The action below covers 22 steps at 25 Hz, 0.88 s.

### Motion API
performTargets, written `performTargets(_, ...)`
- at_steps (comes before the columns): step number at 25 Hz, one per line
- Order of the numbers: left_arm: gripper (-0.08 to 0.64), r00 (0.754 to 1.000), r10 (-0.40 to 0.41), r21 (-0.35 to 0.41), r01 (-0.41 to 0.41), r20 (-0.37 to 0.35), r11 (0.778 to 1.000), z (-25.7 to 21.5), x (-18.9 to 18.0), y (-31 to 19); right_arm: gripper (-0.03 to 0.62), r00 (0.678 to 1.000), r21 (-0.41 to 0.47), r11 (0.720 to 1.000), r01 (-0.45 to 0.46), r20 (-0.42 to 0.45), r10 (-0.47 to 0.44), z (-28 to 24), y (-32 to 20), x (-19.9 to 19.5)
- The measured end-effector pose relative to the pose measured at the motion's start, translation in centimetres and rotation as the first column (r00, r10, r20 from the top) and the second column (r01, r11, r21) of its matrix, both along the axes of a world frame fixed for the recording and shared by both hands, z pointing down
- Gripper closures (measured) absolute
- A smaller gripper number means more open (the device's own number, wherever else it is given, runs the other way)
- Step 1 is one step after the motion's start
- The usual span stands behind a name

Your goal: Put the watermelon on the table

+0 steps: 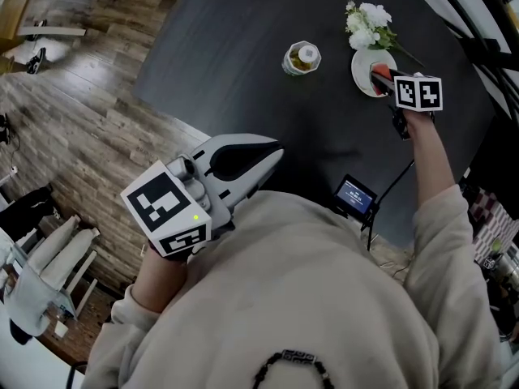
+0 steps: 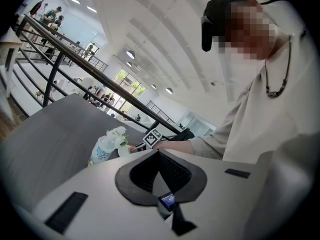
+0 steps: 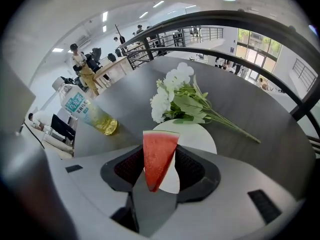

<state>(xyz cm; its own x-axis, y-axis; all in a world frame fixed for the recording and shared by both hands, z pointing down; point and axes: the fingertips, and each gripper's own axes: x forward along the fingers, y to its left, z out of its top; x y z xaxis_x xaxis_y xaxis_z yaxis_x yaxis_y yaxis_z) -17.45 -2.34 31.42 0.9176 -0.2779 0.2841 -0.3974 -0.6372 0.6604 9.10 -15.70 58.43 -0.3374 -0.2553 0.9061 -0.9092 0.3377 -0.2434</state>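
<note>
Fingers of the right gripper are set fairly wide and pinch a watermelon slice by its flat faces, rind up and point down, over a white plate at the far right of the counter. The left gripper has its fingers closed on nothing and hangs near the person's chest. My worry is the wet flesh: the slice could slide or swing between the pads. If let go while clear of the surface it would likely tip over, catch the plate's rim, or roll toward the white flower bouquet lying just beyond the plate. The drink bottle to the left stands well apart and looks safe. A small screen device sits at the near edge. The counter is dark, matte and round, over a wood-plank floor. Beyond it is a bright open hall with black railings, ceiling lights and people far off.
</note>
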Motion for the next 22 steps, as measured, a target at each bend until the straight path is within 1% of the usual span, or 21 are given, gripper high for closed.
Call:
performTargets(3,0.558,1.000,-0.004,-0.001,0.004,0.002,1.000,0.0,-0.2,0.2,0.394,1.000,-0.015,1.000,-0.008,-0.009,0.008,0.5,0.1,0.0)
performTargets(11,0.558,1.000,-0.013,-0.007,0.013,0.002,1.000,0.2,-0.6,0.2,0.403,0.999,-0.049,0.999,0.012,-0.042,-0.015,1.8,-0.1,-0.1)
performTargets(17,0.558,1.000,-0.014,-0.013,0.014,0.005,1.000,0.6,-0.8,0.4,0.403,0.999,-0.085,0.996,-0.023,-0.024,0.021,2.9,-0.1,-0.1)
performTargets(20,0.558,1.000,-0.013,-0.013,0.013,0.004,1.000,0.5,-0.8,0.4,0.403,0.999,-0.084,0.996,-0.032,-0.005,0.032,3.2,-0.2,-0.4)
performTargets(21,0.558,1.000,-0.012,-0.013,0.012,0.003,1.000,0.5,-0.8,0.4,0.396,1.000,-0.083,0.996,-0.028,0.005,0.028,3.2,-0.2,-0.6)
performTargets(22,0.558,1.000,-0.011,-0.014,0.011,0.002,1.000,0.5,-0.8,0.4,0.359,1.000,-0.084,0.996,-0.018,0.013,0.019,3.1,-0.1,-0.9)
